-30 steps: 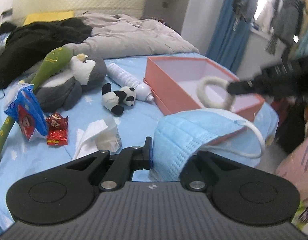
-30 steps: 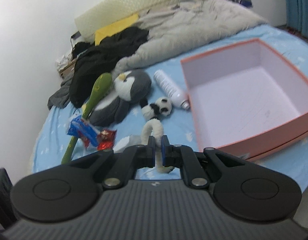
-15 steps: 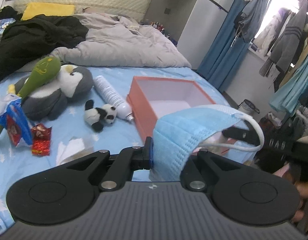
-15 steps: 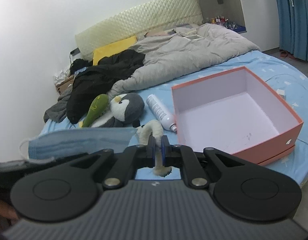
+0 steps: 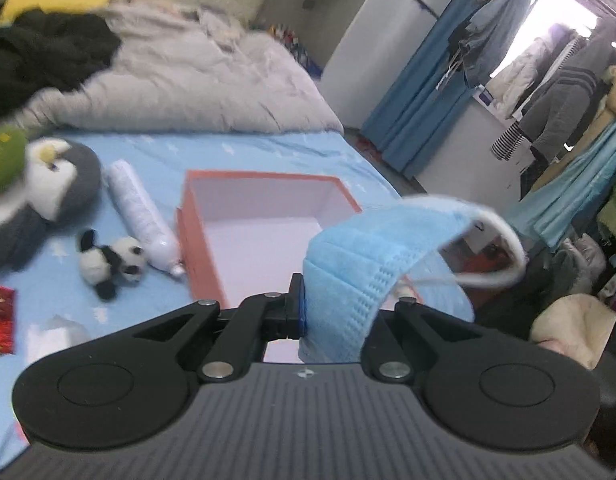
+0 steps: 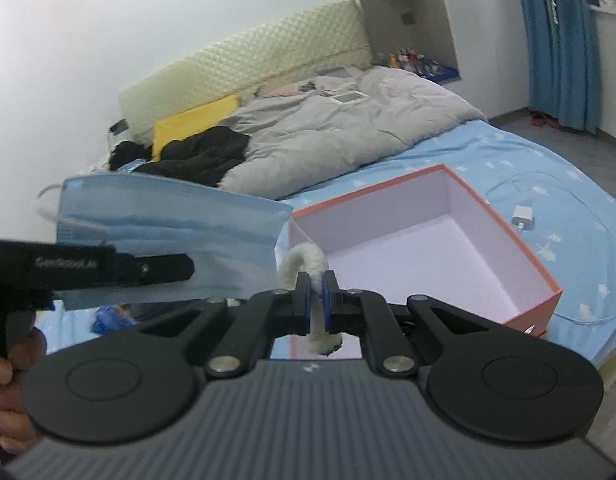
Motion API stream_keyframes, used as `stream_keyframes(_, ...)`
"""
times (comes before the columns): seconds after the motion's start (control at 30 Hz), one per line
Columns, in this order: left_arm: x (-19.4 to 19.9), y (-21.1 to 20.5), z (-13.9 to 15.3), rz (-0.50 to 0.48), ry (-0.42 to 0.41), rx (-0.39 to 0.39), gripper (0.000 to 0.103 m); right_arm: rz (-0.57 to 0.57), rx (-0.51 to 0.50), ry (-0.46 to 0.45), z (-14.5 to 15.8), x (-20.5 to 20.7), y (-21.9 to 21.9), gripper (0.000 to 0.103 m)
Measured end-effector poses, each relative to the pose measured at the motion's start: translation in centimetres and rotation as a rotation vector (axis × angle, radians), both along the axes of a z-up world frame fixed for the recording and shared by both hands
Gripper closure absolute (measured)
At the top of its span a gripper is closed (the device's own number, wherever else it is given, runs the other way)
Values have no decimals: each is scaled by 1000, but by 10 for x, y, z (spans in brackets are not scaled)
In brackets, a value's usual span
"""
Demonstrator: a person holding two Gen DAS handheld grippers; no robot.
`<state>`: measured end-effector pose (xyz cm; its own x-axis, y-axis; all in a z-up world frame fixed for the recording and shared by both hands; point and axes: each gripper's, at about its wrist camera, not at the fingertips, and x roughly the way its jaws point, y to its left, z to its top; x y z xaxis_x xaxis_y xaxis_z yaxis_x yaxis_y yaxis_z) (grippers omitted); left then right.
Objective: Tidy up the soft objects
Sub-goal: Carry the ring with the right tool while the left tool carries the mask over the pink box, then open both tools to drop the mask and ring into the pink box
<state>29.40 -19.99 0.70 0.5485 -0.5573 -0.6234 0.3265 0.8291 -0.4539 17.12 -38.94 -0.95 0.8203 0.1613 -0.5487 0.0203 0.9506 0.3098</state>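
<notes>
The face mask (image 5: 372,256) is pale blue with a pleated, dotted edge and white ear loops. The fluffy ring (image 6: 308,264) is cream-white. The box (image 6: 428,240) is coral-orange outside and pale lilac-white inside. The bed sheet (image 5: 235,156) is light blue, scattered with small white shapes. The quilt (image 6: 340,128) is grey, the heaped clothes (image 6: 203,156) black, the pillow (image 6: 195,124) yellow. The small plush panda (image 5: 111,260) is black and white; the penguin plush (image 5: 47,184) is grey and white with a yellow beak. The curtains (image 6: 560,52) are deep blue.

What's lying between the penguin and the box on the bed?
In the left wrist view, a white bottle lies between the penguin and the box.
</notes>
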Motion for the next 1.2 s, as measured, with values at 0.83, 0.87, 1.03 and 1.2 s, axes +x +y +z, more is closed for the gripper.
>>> stream_keyframes(0.83,131,-143,-98,-144,229,366,100,-157,-51,376,-107,116,-82,92)
stream_keyframes(0.87,132,-143,-99,-147,232,365,100,-159,-50,377,-108,116,-82,91)
stream_keyframes(1.03,131,-139,-97,-129,246,360,58,-150,-74,392,-108,114,-80,63)
stream_keyframes(1.2,124,-126,-87,-114,213,328,47,-154,-73,368,-102,108,-80,44)
